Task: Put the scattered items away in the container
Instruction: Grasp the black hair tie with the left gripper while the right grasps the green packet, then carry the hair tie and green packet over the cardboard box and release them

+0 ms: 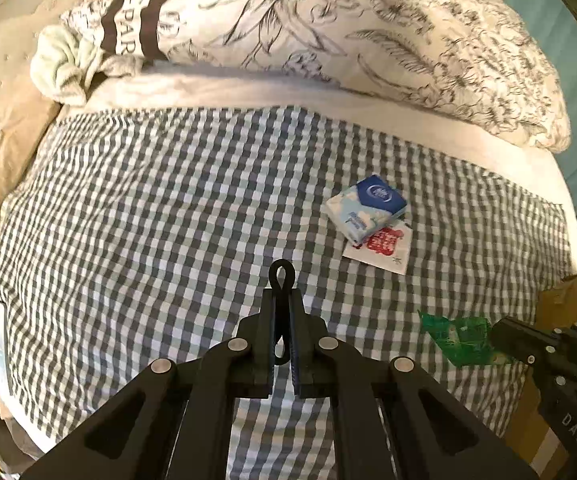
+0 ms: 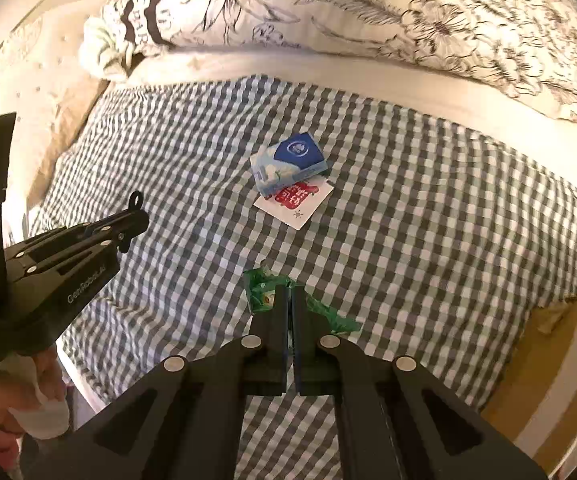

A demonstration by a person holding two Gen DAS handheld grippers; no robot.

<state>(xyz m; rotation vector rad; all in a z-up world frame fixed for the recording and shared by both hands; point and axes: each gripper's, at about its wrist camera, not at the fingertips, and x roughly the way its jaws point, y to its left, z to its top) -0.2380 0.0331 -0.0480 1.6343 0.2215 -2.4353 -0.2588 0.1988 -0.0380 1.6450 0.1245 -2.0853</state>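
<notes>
At lower centre, left gripper point(image 1: 282, 300) clamped on a black loop point(image 1: 282, 274); right gripper point(image 2: 290, 300) clamped on a green wrapper point(image 2: 264, 290); tissue pack point(image 2: 288, 162) above, on the checked cloth point(image 2: 428, 200).

Black hair tie point(image 1: 282, 276), looped, pinched upright at lower centre. Crumpled green wrapper point(image 2: 264, 288) clamped likewise. Blue tissue pack point(image 1: 366, 206) tilted over red-printed white sachet point(image 1: 382, 248), centre right on checked bed.

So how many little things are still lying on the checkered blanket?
2: a blue tissue pack lying partly on a white card with red print, mid-blanket. More could be hidden behind the claws.
</notes>
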